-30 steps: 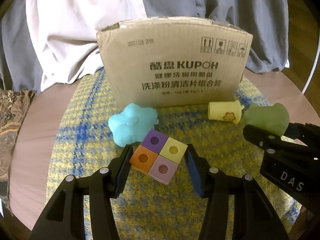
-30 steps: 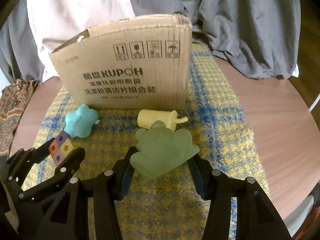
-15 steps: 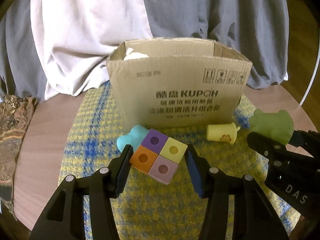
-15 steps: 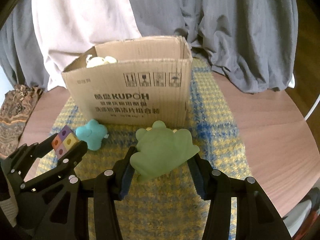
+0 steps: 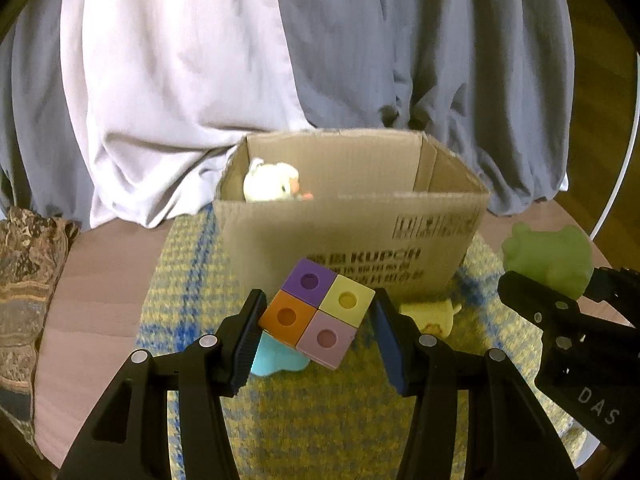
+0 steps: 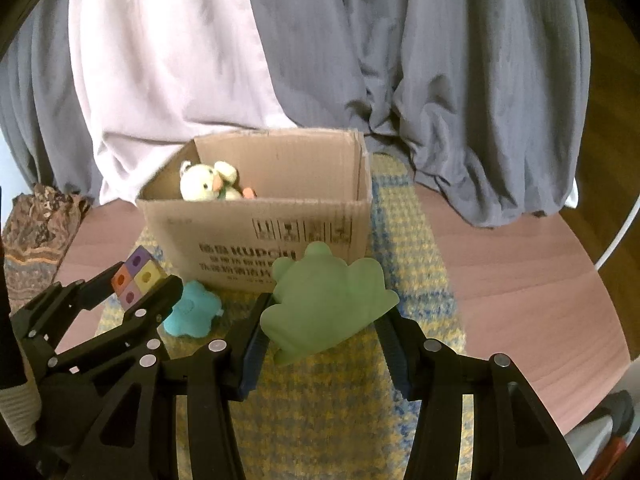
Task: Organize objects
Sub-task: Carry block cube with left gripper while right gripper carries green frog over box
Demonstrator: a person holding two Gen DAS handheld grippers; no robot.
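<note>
My left gripper (image 5: 318, 336) is shut on a four-colour block cube (image 5: 316, 312) and holds it in the air in front of the open cardboard box (image 5: 348, 232). The cube also shows in the right wrist view (image 6: 138, 280). My right gripper (image 6: 324, 344) is shut on a green frog toy (image 6: 326, 300), held above the mat before the box (image 6: 256, 240); the frog shows at the right in the left wrist view (image 5: 550, 258). A cream plush duck (image 6: 206, 182) lies inside the box. A light-blue flower toy (image 6: 192, 312) and a yellow bottle toy (image 5: 430, 314) lie on the mat.
A yellow and blue woven mat (image 6: 412, 272) covers the middle of a round wooden table (image 6: 520, 272). Grey and white draped cloth (image 6: 280, 48) hangs behind the box. A patterned cloth (image 5: 24, 280) lies at the table's left edge.
Both grippers have risen with their toys, so the box's open top and the duck inside have come into view. The blue flower and yellow bottle now sit low, partly behind the cube.
</note>
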